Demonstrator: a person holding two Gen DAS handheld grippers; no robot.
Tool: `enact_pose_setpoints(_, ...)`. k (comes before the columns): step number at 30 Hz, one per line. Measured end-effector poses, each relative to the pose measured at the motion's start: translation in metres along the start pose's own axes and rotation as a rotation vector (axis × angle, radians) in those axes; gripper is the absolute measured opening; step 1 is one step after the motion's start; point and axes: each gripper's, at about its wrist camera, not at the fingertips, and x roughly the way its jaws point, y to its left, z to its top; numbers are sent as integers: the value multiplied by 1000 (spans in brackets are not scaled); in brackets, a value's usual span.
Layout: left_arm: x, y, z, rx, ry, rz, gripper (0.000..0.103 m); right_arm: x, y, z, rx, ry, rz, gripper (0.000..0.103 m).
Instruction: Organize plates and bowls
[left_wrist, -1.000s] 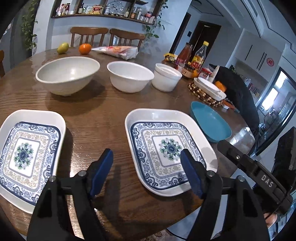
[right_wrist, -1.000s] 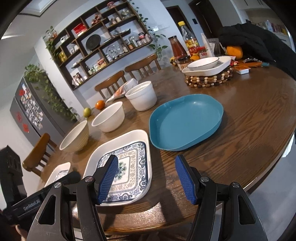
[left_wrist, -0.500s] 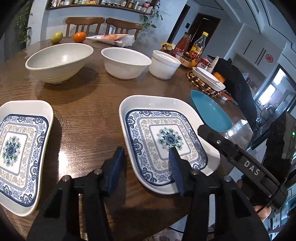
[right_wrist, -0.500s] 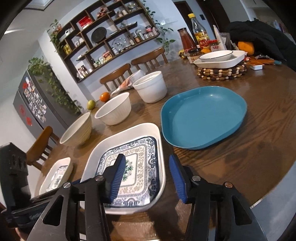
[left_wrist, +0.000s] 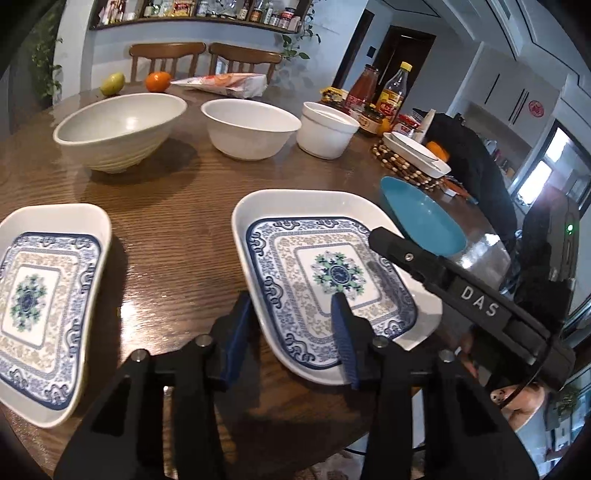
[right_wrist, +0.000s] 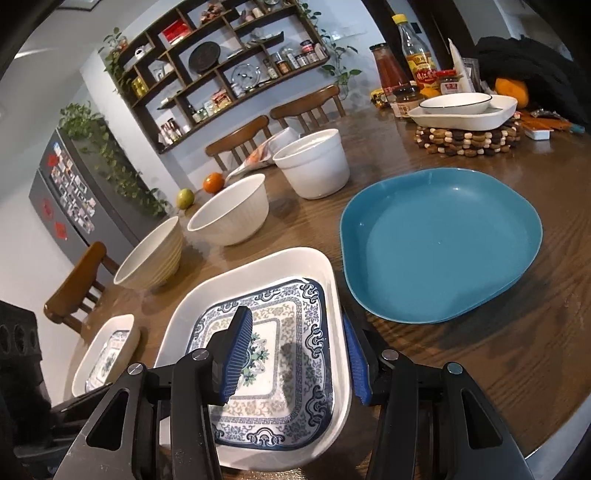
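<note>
A square white plate with blue pattern (left_wrist: 325, 266) (right_wrist: 280, 343) lies near the table's front edge. My left gripper (left_wrist: 291, 332) straddles its near left rim, one finger outside, one over the plate. My right gripper (right_wrist: 295, 354) straddles its right rim the same way. Both sets of jaws are partly closed and I cannot tell whether they grip. A second patterned plate (left_wrist: 40, 295) (right_wrist: 107, 354) lies to the left. A teal plate (right_wrist: 439, 243) (left_wrist: 421, 221) lies to the right. Three white bowls (left_wrist: 122, 125) (left_wrist: 251, 127) (left_wrist: 328, 129) stand behind.
A white dish on a beaded trivet (right_wrist: 469, 129), sauce bottles (right_wrist: 417, 62) and jars stand at the back right. An orange (left_wrist: 158, 81), a green fruit (left_wrist: 112, 83) and a bag (left_wrist: 225, 83) lie at the far edge. Chairs stand behind.
Both grippers moved forward and down onto the middle patterned plate and their jaws narrowed around its opposite rims.
</note>
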Motion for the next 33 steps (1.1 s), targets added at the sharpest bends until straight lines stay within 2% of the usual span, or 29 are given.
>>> enact_pose_setpoints(5,-9,7,-2,-22,3,24,38,2,3,-1,28,13,47,51)
enact_pose_setpoints(12,-26,15,-5,-38,-26,52,38,5,23,-3,-21,20,63,51)
enact_pose_setpoints(14,-27,18,-6,-45,-26,38,38,5,28,-3,-31,19,69,51)
enact_pose_setpoints(18,-23,19,-7,-50,-4,54,38,12,33,-5,-47,35,34,51)
enact_pose_setpoints(24,-22,21,-6,-49,-4,57,38,14,32,-8,-41,43,48,51)
enact_pose_setpoints(33,-30,14,-7,-18,-47,78,39,9,40,-9,-67,7,24,51)
